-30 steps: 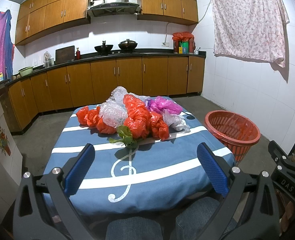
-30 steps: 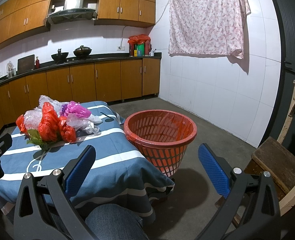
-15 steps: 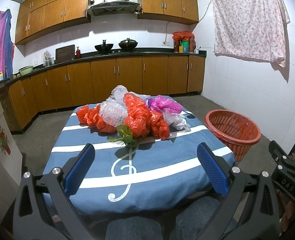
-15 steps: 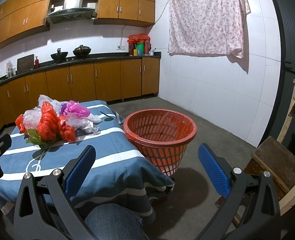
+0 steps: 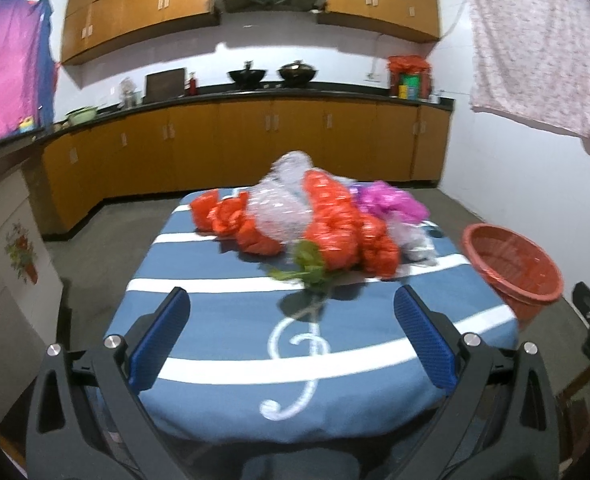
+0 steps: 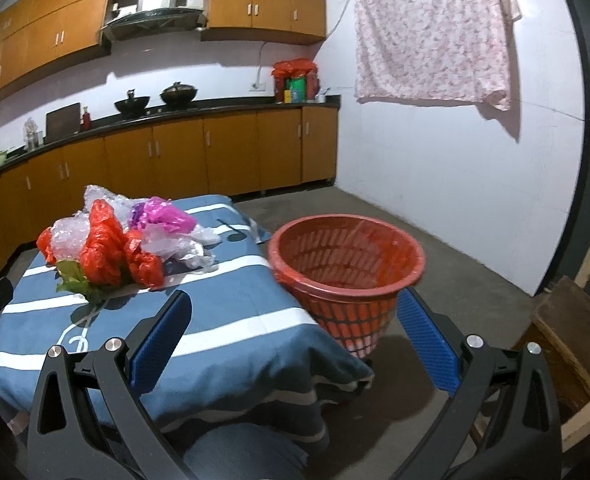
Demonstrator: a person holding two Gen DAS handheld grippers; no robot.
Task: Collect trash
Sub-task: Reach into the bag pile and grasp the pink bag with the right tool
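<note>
1. At far left of the left wrist view, a pink-and-blue cloth (image 5: 7, 76) hangs on the wall above the end of the black countertop (image 5: 255, 94), which runs along wooden base cabinets (image 5: 231, 144).

2. The left gripper (image 5: 293, 320) hovers over the near edge of the table, jaws released and wide apart, nothing between its blue pads (image 5: 161, 338).

3. The table's blue-and-white striped cloth (image 5: 223, 316) carries a white treble-clef design (image 5: 295, 344) just ahead of the gripper.

4. The trash sits in one heap past the middle of the table — red plastic bags (image 5: 335, 232), a clear crinkled bag (image 5: 279, 208), a purple bag (image 5: 391, 202) and a green leafy scrap (image 5: 309, 266) at the heap's near edge, all touching.

5. A red slatted plastic basket (image 5: 511, 264) stands on the floor just beside the table's right edge.

6. In the right wrist view, the same heap (image 6: 107, 248) lies on the far-left part of the striped cloth (image 6: 231, 312), well apart from the right gripper (image 6: 295, 330).

7. The right gripper is also released — its blue pads (image 6: 425, 342) are spread wide and hold nothing, and it points at the gap between table edge and red basket (image 6: 347, 264).

8. At right, a floral pink sheet (image 6: 431, 32) hangs on the white wall, and a wooden stool (image 6: 571, 340) stands near the frame's edge.
</note>
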